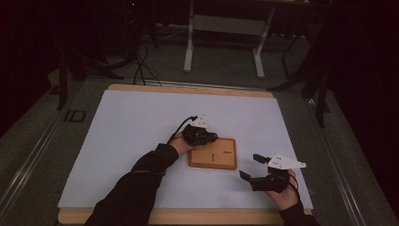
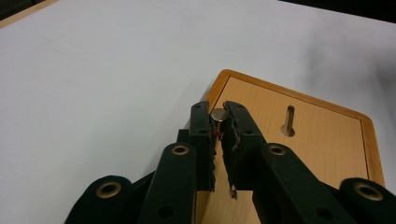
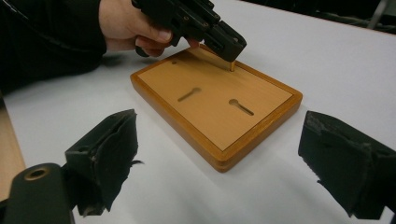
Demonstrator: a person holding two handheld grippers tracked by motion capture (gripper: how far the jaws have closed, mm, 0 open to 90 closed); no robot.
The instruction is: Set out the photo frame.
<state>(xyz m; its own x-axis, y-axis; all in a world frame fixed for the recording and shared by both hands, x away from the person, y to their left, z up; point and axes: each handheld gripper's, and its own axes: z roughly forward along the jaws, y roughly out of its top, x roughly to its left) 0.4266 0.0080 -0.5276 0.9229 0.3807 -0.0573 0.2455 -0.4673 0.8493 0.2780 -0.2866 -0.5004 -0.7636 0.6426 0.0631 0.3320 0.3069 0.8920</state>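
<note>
The left gripper holds a small metal pin between its jaws, which are closed on it near their tips. Only the round flat head of the pin and a little red mark just under it can be seen in the left gripper view. In the right gripper view, the lower end of the pin comes out under the jaws and reaches down to the wooden board, near its far edge. I cannot tell if the tip already touches the wood.

The board lies flat on the white table, in front of the person and a little to the right of the middle. It has two keyhole-shaped slots in its top, and a small round hole near one corner.

I think the step is to set the pin onto the board, perhaps into some hole there. To do it well, the left hand should keep the pin upright and lower it slowly, without pushing sideways, because the grip is only at the very tips and the pin could turn or slip out.

The right gripper rests on the table, near the board's right corner but apart from it. Its jaws are spread wide, with nothing between them.
</note>
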